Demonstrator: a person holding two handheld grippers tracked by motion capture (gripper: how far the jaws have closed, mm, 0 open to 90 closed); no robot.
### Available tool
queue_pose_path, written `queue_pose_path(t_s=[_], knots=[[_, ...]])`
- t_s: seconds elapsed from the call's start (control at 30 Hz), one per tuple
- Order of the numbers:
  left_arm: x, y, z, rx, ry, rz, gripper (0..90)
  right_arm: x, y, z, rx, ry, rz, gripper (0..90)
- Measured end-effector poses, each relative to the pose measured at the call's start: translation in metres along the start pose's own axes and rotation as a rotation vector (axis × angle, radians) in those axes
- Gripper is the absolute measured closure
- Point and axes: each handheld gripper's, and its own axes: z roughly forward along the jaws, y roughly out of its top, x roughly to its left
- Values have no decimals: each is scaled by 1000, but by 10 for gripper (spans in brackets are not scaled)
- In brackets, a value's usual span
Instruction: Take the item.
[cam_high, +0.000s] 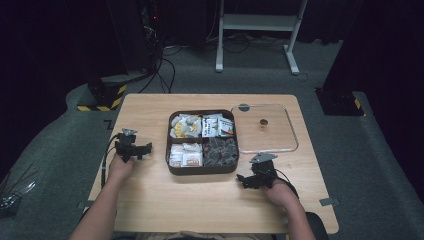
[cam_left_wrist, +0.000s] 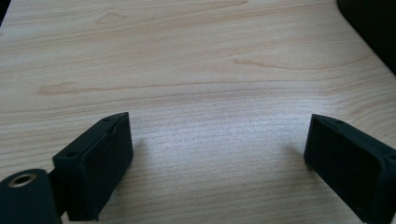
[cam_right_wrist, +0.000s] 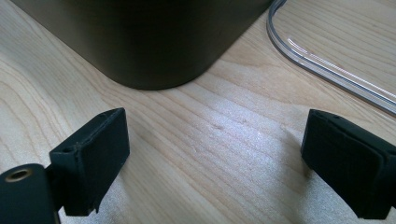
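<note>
A dark brown, round-cornered snack box (cam_high: 202, 169) with four compartments sits mid-bench (cam_high: 150, 200); its clear lid (cam_high: 265, 129) lies flat beside it. Left hand-held gripper (cam_left_wrist: 219, 149) and right hand-held gripper (cam_right_wrist: 215, 154) both gape wide, empty.

A light wooden desk (cam_high: 150, 200) carries a dark brown four-compartment box (cam_high: 202, 170) of wrapped snacks at its middle. Just beside the box, toward the desk's right edge, a clear lid (cam_high: 292, 137) lies flat. Both grippers rest on the desk.
</note>
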Motion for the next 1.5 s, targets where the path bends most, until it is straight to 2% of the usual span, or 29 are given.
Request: queue_pose_path(t_s=[0.6, 0.8, 1.13, 1.23, 1.5], knots=[[-1, 1, 1, 2, -3, -5, 67, 0, 0, 0, 0, 0, 1, 78], [-5, 1, 1, 10, 30, -24, 50, 0, 0, 0, 0, 1, 1, 78], [-5, 1, 1, 5, 23, -24, 55, 0, 0, 0, 0, 1, 2, 78], [-5, 0, -1, -5, 8, -12, 109, 0, 0, 0, 0, 2, 2, 79], [-1, 3, -6, 27, -10, 11, 207, 0, 0, 0, -1, 2, 2, 79]])
